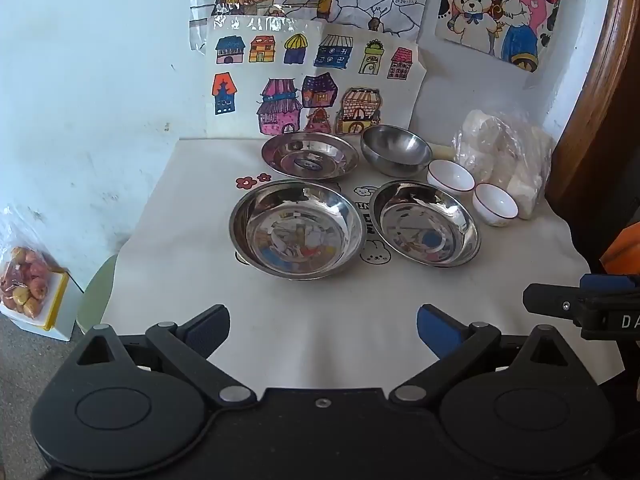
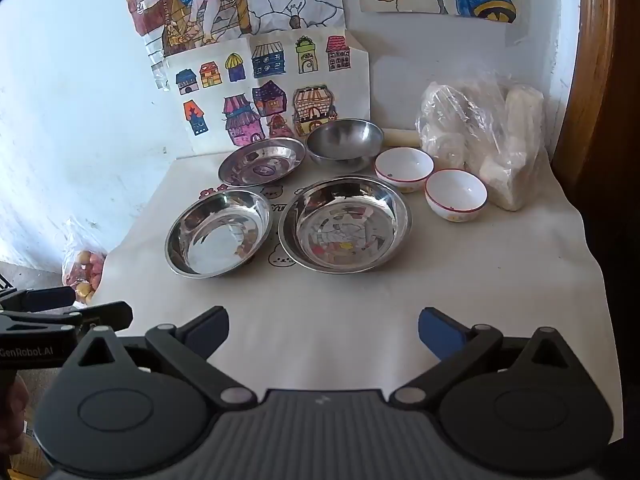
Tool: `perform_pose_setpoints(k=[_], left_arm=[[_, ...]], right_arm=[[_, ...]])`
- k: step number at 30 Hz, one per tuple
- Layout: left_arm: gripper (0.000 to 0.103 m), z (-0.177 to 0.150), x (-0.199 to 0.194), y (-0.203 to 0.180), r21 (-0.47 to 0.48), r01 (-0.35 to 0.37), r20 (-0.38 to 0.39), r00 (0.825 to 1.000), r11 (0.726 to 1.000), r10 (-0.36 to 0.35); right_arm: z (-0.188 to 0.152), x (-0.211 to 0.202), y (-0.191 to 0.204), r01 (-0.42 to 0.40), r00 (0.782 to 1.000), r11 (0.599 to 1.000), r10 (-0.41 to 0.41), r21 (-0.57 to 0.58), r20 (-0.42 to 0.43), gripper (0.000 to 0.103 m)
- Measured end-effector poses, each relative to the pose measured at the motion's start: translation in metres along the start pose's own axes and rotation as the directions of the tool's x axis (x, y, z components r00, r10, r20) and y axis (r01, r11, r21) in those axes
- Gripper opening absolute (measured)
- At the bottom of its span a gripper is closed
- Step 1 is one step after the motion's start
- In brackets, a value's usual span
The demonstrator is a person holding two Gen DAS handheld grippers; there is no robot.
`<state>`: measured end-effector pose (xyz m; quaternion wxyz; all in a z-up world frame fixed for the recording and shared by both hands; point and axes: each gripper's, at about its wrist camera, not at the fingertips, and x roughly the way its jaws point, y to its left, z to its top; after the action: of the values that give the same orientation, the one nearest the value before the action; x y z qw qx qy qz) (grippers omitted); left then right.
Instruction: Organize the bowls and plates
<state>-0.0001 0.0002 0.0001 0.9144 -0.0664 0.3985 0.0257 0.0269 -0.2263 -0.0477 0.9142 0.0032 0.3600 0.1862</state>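
- Evidently nothing stacked: three plates (image 1: 298, 234), steel bowl (image 1: 394, 150), two white bowls (image 1: 450, 176) lie separate toward the table's (image 1: 280, 332) far edge.
- Left gripper (image 1: 323, 332) and right gripper (image 2: 323, 334): spread, empty (near edge).

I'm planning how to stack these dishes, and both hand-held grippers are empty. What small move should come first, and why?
Probably reach the open right hand-held gripper toward the nearer white bowl. It sits beside its twin, the farther white bowl, so nesting them looks like the easiest first stack.

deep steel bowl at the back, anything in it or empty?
Empty. The deep steel bowl sits upright beside the back steel plate, and the right wrist view shows only bare metal inside.
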Motion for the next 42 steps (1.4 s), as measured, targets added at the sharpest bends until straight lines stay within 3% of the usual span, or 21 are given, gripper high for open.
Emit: perform_pose_setpoints(k=[42], left_arm=[[0.101,-0.0027,0.0046,-0.0057,0.007,0.008,-0.024,1.000,1.000,-0.007]], right_arm=[[-0.0019,-0.0015,-0.0039,-0.004,1.000,1.000,0.004,0.007,-0.002,0.103]])
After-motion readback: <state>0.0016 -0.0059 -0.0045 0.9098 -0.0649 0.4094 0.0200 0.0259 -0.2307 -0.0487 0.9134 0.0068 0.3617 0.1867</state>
